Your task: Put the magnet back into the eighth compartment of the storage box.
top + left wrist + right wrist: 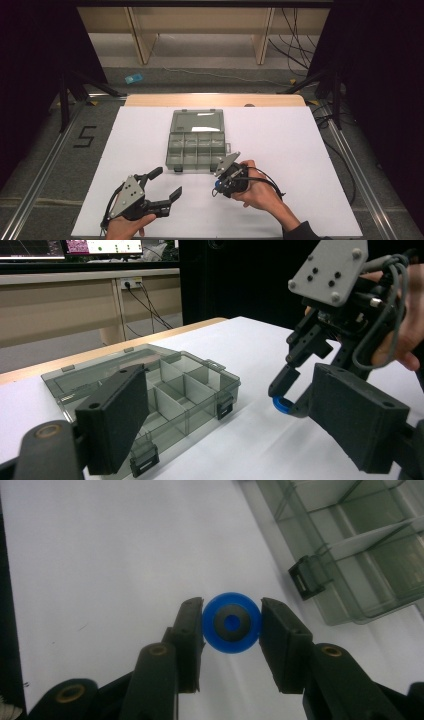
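Pinching blue ring [231, 622] in R gripper [231, 625] just beside organizer box [196, 138], prob for a compartment; L gripper [167, 182] jaws wide open, idle

White table [300, 150], wooden strip along far edge. Near the middle, an open grey compartment box [196, 145] resting flat, lid folded back toward the far side, latches facing the near side. Otherwise bare white surface left and right.
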The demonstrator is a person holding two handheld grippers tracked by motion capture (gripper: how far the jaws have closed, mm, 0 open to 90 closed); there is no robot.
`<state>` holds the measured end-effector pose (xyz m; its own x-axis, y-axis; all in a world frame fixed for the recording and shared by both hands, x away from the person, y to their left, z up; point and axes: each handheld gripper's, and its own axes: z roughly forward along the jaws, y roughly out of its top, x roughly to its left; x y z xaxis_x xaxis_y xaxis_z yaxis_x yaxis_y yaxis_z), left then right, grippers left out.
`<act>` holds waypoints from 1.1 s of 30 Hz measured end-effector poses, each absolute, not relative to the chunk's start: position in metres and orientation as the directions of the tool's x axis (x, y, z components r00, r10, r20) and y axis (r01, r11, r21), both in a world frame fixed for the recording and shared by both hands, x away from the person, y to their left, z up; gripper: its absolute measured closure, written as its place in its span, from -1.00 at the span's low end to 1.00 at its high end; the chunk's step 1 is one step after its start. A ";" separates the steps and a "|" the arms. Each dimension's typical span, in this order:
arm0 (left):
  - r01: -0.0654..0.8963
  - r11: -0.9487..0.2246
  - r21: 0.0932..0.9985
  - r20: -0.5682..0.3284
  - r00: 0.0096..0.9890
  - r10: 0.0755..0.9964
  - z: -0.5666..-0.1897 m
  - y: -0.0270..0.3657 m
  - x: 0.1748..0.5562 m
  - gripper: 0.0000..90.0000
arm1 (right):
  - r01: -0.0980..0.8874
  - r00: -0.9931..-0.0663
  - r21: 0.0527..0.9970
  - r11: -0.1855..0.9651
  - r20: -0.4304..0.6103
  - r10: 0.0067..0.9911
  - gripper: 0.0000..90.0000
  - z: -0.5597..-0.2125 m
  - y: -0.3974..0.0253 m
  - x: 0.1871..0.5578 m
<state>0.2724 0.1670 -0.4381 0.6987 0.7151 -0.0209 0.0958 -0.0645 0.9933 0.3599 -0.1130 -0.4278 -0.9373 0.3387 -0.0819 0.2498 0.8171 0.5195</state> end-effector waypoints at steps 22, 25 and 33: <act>0.093 -0.065 0.994 -0.019 0.698 0.716 -0.438 0.167 0.272 -0.64 | 0.250 -0.916 0.566 0.786 -0.125 0.382 0.39 -0.413 -0.111 0.387; 0.092 -0.063 0.994 -0.019 0.697 0.716 -0.438 0.167 0.273 -0.64 | 0.252 -0.914 0.569 0.783 -0.126 0.386 0.39 -0.412 -0.111 0.390; 0.094 -0.070 0.993 -0.016 0.698 0.716 -0.438 0.168 0.272 -0.64 | 0.251 -0.909 0.574 0.780 -0.136 0.393 0.39 -0.409 -0.109 0.399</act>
